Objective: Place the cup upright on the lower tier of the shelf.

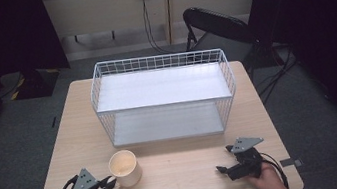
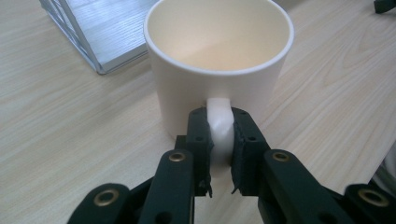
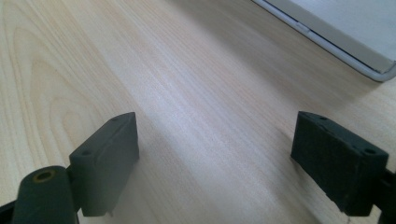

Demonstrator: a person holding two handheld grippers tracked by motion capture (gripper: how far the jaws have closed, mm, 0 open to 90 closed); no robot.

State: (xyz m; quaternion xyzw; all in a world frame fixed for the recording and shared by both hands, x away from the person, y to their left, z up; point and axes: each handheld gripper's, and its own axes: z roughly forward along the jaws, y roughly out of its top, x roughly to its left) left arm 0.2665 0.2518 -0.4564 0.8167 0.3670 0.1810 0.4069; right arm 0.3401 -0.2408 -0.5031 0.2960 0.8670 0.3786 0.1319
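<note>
Jaws of my left gripper are clamped on the handle of the cream mug; my right gripper stands wide apart over bare table. I judge the mug could swing on that thin handle if I lift fast. It stands just before the wire basket

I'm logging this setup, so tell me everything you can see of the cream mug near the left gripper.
The cream ceramic-looking mug is a glossy, straight-walled cylinder with a rounded rim and one loop handle. It stands upright and looks empty on the pale wooden table, in front of the white wire basket and apart from it. The left gripper is shut on the handle, pads pressing both its sides.
</note>
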